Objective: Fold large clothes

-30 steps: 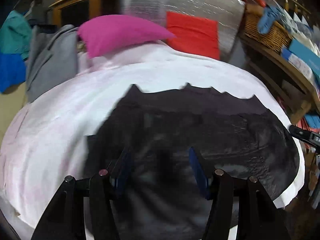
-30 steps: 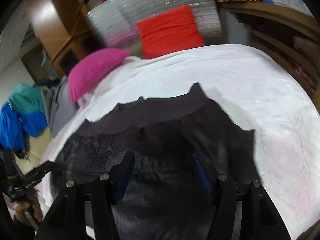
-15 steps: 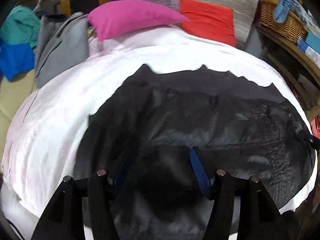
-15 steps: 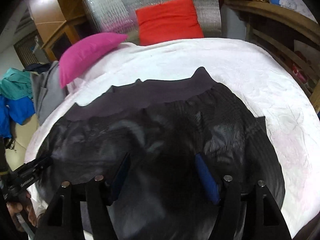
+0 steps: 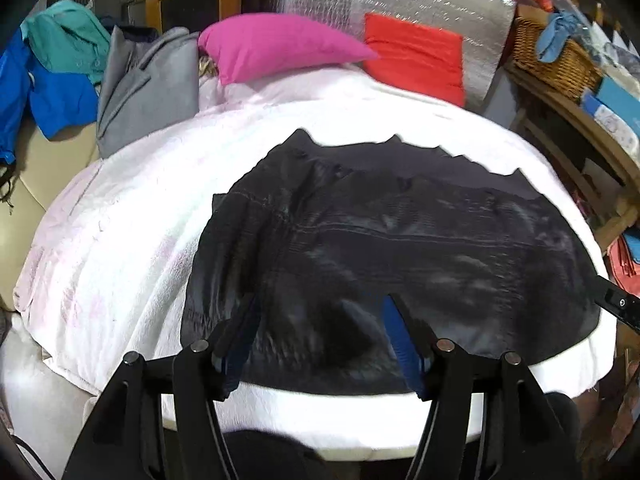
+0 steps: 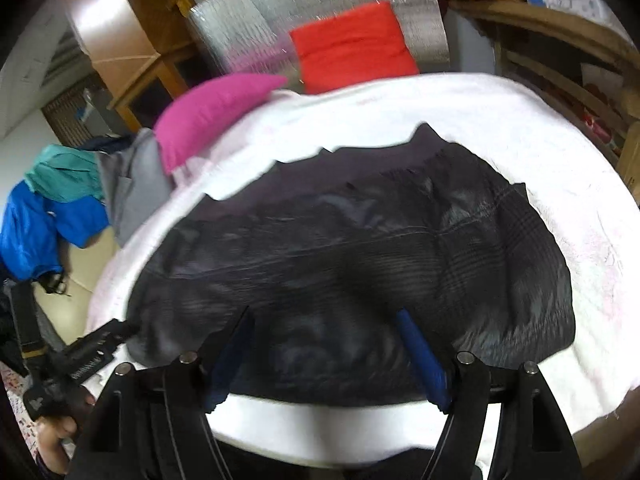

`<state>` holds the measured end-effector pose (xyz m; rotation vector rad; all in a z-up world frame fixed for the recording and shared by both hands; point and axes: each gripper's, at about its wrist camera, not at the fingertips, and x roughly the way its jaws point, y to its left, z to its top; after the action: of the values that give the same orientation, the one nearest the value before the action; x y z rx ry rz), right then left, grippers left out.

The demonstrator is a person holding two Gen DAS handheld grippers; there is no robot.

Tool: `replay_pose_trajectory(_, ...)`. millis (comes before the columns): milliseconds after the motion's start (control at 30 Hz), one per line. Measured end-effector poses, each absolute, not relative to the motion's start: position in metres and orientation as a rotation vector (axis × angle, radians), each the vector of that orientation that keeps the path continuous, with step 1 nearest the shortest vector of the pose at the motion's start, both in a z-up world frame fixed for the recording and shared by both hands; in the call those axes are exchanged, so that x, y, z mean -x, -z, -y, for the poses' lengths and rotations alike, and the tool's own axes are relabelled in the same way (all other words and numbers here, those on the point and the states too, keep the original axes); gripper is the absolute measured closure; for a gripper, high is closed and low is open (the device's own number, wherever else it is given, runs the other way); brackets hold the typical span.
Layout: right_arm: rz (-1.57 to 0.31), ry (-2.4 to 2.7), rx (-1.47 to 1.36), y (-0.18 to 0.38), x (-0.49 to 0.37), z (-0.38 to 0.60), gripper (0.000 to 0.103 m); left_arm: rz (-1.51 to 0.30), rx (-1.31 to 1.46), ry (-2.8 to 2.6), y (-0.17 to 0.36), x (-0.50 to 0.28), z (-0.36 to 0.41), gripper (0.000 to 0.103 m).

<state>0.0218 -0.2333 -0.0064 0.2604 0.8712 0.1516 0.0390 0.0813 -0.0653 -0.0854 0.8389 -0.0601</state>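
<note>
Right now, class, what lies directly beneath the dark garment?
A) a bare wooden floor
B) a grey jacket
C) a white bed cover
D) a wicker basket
C: the dark garment lies spread flat on the white bed cover, which shows all around its edges in both wrist views.

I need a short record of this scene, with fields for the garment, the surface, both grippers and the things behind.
garment: black garment, spread flat, dark band along far edge
surface: white bed cover
left gripper: open, over near edge of garment, holding nothing
right gripper: open, over near edge of garment, holding nothing
behind: pink pillow, red cushion, grey coat
</note>
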Motion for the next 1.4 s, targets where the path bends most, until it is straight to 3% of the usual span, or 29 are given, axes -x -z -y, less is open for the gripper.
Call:
replay_pose_trajectory(167, -0.798, -0.167, -0.251, -0.01, 0.018, 0.215, 0.024, -0.779, 0.068, 0.079, 0.047, -0.01, -0.07, 0.031)
replay_pose_trajectory(433, -0.721, -0.133, -0.174, -0.016, 0.077, 0.196, 0.012, -0.713, 0.06, 0.084, 0.034, 0.036, -0.061, 0.019)
replay_pose_trajectory(667, -0.676, -0.091, -0.105, -0.019, 0.12, 0.187, 0.0, -0.689, 0.008, 0.051, 0.033, 0.071, -0.054, 0.017)
replay_pose_trajectory(1400, -0.649, -0.025, -0.055, -0.019, 0.149, 0.191, 0.0, -0.631, -0.02, 0.078, 0.022, 0.106, -0.042, 0.008)
